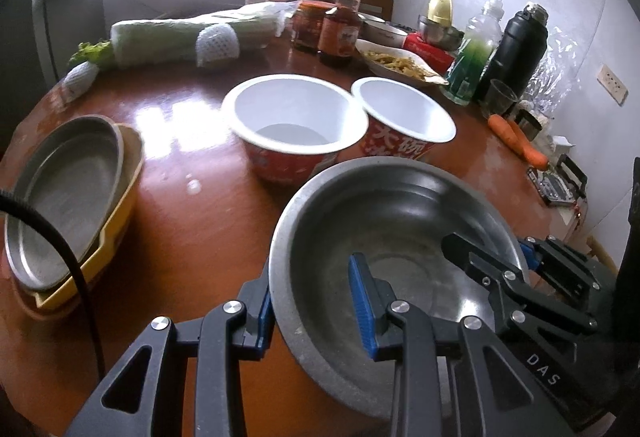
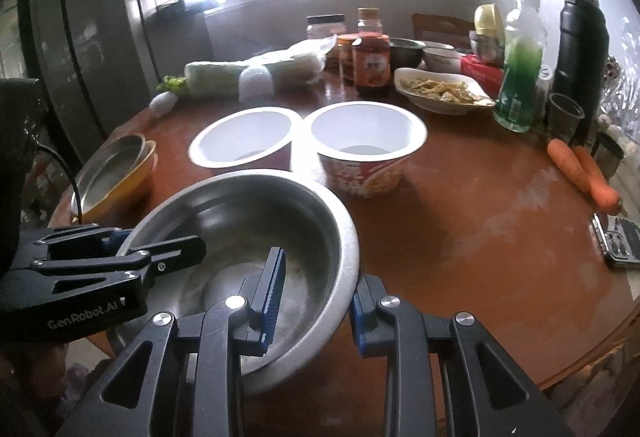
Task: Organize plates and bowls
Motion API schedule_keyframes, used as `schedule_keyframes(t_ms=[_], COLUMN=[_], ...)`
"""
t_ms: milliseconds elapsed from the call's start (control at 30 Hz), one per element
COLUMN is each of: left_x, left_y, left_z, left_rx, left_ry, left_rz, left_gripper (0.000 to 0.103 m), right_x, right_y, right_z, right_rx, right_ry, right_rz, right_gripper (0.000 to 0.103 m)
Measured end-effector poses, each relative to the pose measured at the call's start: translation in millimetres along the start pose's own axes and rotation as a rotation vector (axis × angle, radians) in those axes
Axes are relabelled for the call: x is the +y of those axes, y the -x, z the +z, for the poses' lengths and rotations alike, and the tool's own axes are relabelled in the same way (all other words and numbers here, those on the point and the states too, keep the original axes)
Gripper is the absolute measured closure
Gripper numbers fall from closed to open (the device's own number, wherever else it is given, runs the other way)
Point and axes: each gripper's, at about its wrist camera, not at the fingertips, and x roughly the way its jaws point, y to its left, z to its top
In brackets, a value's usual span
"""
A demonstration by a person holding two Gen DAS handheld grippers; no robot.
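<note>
A steel bowl [image 1: 396, 221] [image 2: 248, 221] sits low over the brown table near its front. My left gripper [image 1: 316, 301] straddles the bowl's left rim, one finger inside and one outside, jaws wide apart. My right gripper [image 2: 316, 301] straddles the right rim the same way; it also shows in the left wrist view [image 1: 520, 257]. Two empty red-and-white noodle cups [image 1: 296, 125] [image 1: 404, 117] stand side by side behind the bowl. A steel plate [image 1: 64, 193] lies in a yellow dish [image 1: 108, 237] at the left edge.
The far side of the table holds wrapped vegetables [image 1: 172, 37], sauce jars [image 1: 340, 29], a plate of food [image 1: 396, 63], a green bottle [image 1: 474, 53], a black flask [image 1: 520, 41] and carrots [image 1: 516, 137]. A small device [image 2: 620, 241] lies at the right edge.
</note>
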Motion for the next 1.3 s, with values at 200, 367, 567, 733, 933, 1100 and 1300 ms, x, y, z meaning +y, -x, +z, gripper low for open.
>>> schedule_keyframes(t_ms=[200, 367, 567, 733, 933, 1100, 1300], left_x=[10, 16, 20, 20, 18, 18, 21], left_y=[5, 3, -1, -3, -7, -6, 0], left_z=[-8, -10, -12, -12, -13, -13, -10], left_rx=[-0.007, -0.015, -0.008, -0.02, -0.018, -0.019, -0.046], left_ry=[0.011, 0.015, 0.02, 0.012, -0.002, -0.016, -0.015], left_rz=[0.024, 0.049, 0.048, 0.054, 0.059, 0.059, 0.062], left_gripper=[0.069, 0.069, 0.069, 0.069, 0.069, 0.069, 0.069], right_x=[13, 21, 22, 23, 23, 22, 22], right_y=[-4, -9, -17, -22, -24, -24, -18], right_z=[-5, -7, -10, -11, -11, -10, -8], right_rx=[0.011, 0.015, 0.032, 0.042, 0.046, 0.047, 0.025], right_ry=[0.018, 0.033, 0.031, 0.034, 0.033, 0.021, 0.023], right_rz=[0.015, 0.017, 0.022, 0.024, 0.028, 0.045, 0.038], right_gripper=[0.073, 0.072, 0.071, 0.071, 0.07, 0.066, 0.061])
